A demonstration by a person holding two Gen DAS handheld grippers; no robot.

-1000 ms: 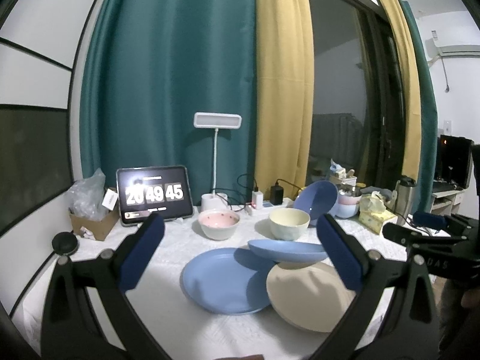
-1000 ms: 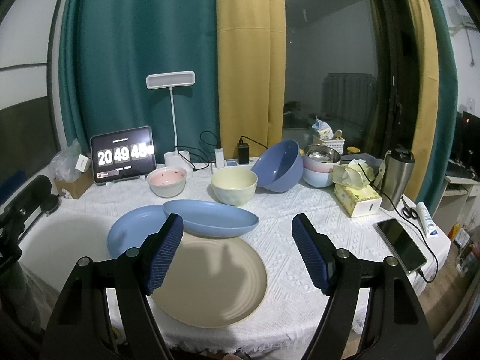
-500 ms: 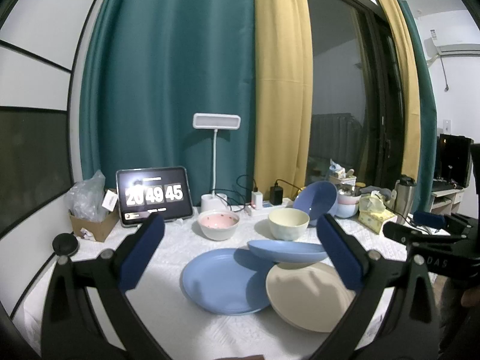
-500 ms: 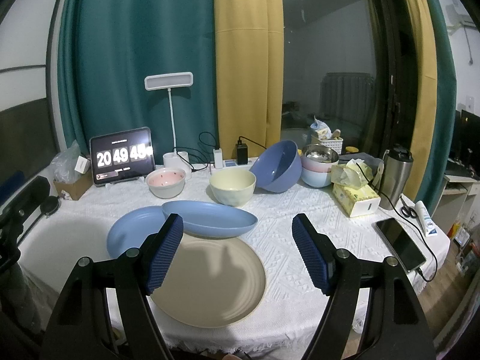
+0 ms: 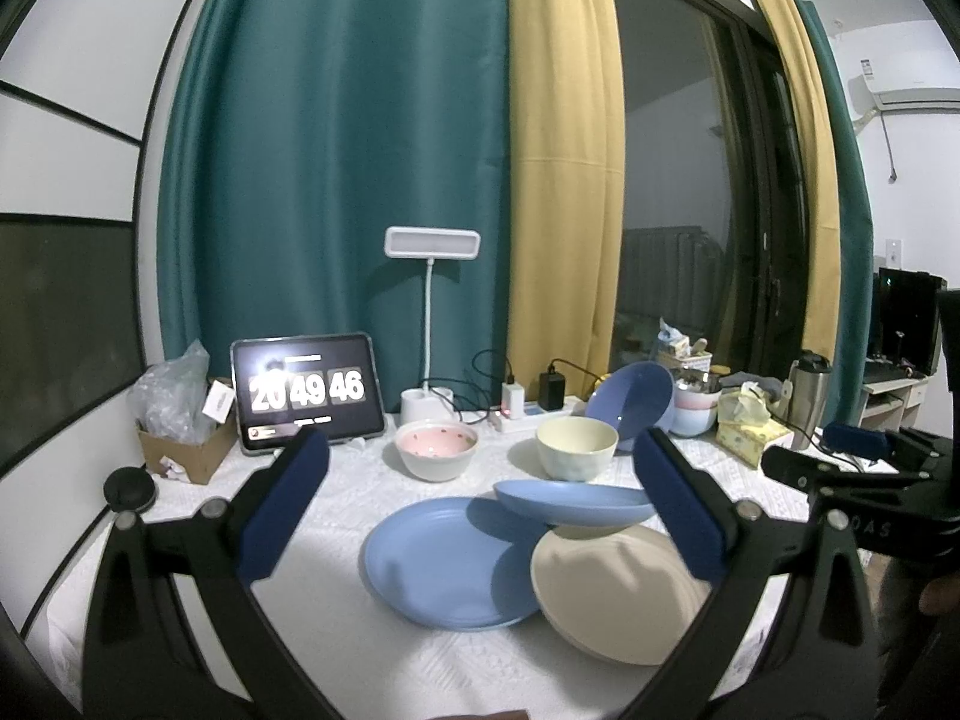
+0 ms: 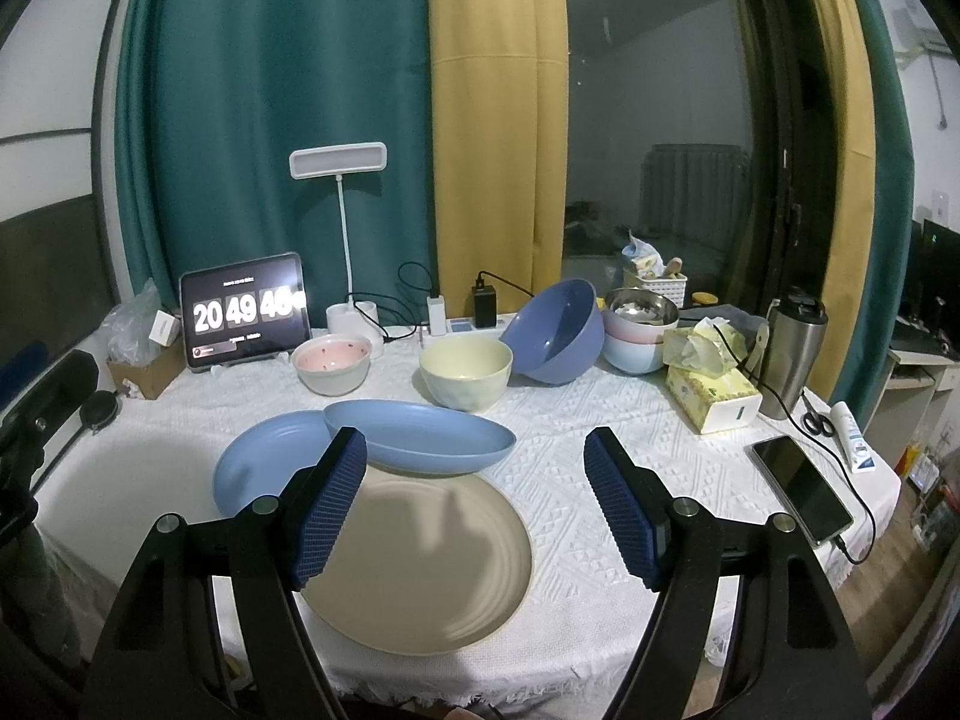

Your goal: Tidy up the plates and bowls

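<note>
At the near edge of the white tablecloth (image 6: 600, 420), both grippers hover spread wide with nothing in them: left gripper (image 5: 480, 498), right gripper (image 6: 474, 492). Just past them a cream plate (image 6: 420, 564) and blue plate (image 5: 444, 564) lie flat, with a shallow blue dish (image 6: 420, 435) propped across both. Further back sit a pink bowl (image 5: 436, 450), a cream bowl (image 5: 576, 447) and a tipped blue bowl (image 6: 555, 333). Teal and yellow curtains hang behind. Only the right view catches the phone (image 6: 801, 489) at the right edge.
</note>
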